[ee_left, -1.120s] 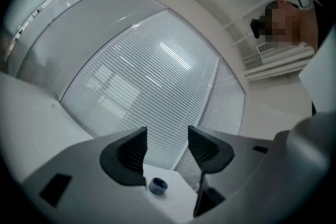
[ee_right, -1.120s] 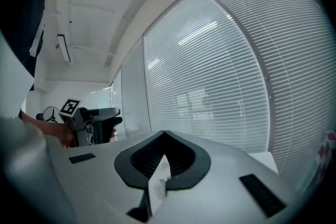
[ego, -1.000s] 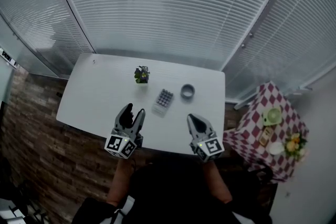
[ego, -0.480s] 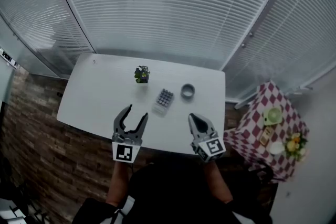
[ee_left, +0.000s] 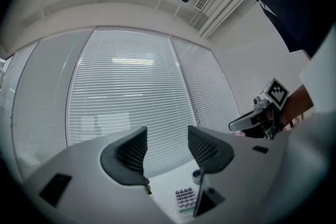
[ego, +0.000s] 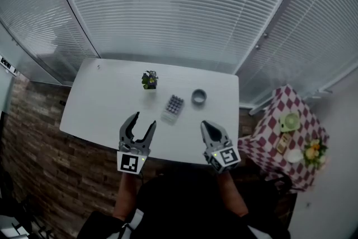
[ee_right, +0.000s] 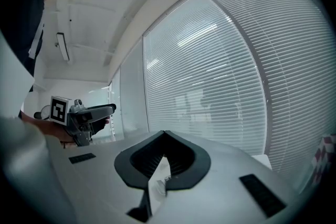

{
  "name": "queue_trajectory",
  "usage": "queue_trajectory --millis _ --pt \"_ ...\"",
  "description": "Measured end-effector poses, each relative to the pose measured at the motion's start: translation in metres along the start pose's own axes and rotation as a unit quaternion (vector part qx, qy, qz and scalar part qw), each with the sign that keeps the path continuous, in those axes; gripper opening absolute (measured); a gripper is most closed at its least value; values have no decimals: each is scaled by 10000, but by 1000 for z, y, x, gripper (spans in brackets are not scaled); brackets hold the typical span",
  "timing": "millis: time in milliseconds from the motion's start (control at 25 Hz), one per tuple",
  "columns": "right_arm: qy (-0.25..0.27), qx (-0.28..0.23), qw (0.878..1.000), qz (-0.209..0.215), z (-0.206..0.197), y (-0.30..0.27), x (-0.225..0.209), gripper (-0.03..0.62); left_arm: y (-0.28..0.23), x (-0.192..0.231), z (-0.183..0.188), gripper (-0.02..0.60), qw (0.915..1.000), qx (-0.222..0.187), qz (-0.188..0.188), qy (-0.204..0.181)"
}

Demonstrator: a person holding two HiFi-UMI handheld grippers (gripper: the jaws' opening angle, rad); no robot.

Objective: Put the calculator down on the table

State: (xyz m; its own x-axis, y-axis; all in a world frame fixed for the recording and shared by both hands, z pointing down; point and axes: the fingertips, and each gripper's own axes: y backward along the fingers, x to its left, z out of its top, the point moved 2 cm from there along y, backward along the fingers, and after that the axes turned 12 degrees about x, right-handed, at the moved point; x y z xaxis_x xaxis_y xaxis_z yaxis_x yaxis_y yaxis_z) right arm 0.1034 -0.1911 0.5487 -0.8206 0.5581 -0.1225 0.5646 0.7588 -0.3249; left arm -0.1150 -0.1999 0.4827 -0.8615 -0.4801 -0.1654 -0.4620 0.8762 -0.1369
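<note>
Since the calculator is lying flat on the table, near the grey ring, placement is looking done. Left gripper is hovering spread wide, empty. Right gripper is hovering pinched together, empty.

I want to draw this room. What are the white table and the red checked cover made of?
The table looks like smooth laminate or painted board: plain white, even, faint sheen, no grain. The checked cover at the right looks like woven cloth: it drapes softly over its edges. Both are too far off to be sure.
</note>
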Motion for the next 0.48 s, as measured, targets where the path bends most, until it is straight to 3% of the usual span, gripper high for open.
queue_trajectory --millis 400,480 --pt "62 -66 10000 -33 3 -2 -1 5 -2 0 0 222 9999 -49 -72 122" --pt "56 -61 9999 -60 4 -3 -1 5 -1 0 -1 186 9998 -59 -97 138"
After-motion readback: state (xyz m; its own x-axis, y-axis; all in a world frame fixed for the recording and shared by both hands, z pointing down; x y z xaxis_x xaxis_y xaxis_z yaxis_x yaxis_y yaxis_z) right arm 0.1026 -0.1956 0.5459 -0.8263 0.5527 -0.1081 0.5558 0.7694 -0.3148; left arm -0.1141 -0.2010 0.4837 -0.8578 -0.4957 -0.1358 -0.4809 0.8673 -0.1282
